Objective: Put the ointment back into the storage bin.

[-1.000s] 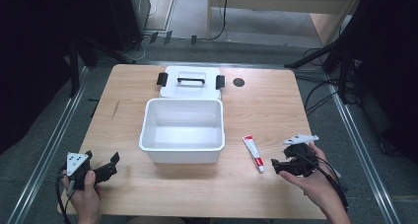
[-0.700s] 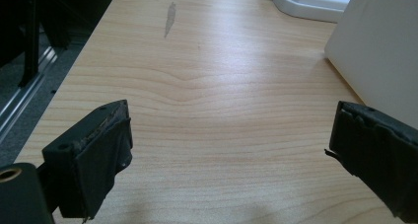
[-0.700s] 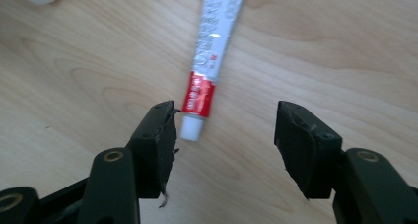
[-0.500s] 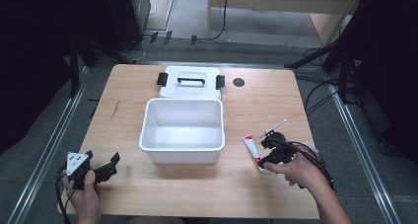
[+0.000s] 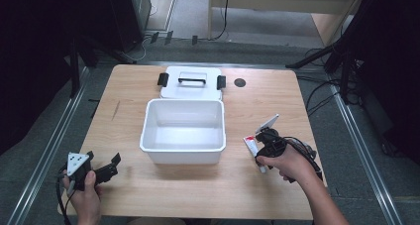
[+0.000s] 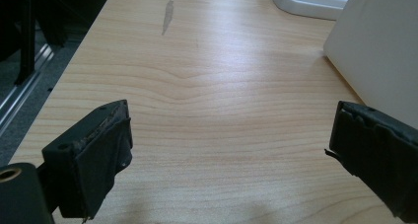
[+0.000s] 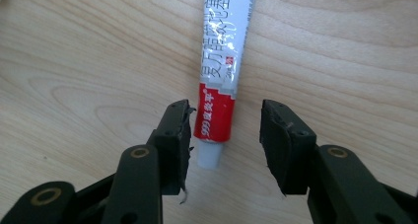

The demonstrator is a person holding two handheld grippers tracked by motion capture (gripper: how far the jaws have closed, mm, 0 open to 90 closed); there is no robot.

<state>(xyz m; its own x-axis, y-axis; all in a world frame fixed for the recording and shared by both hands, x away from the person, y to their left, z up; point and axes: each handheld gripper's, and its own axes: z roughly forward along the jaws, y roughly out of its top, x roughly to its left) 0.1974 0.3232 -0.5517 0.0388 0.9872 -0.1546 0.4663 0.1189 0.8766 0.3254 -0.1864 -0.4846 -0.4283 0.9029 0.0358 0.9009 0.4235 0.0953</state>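
**Right tool closing around a tube on a wooden table**

The right tool [image 7: 226,130] straddles the capped end of a slim red-and-white tube [image 7: 219,81] lying flat on the pale wood-grain table [image 5: 247,185]; its black jaws have just been closing, not yet pressing. The left tool [image 6: 226,155] rests with jaws wide apart beside a glossy white rectangular bin [image 5: 183,150].

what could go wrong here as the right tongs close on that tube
1. The right tongs, whose jaws have just been closing, straddle only the cap end of the tube. A grip that far from the middle may let it droop or slip.
2. One pad sits close to the tube and the other stands apart, so closing may push it sideways.
3. The white bin stands close by, so a swinging tube could hit its rim.
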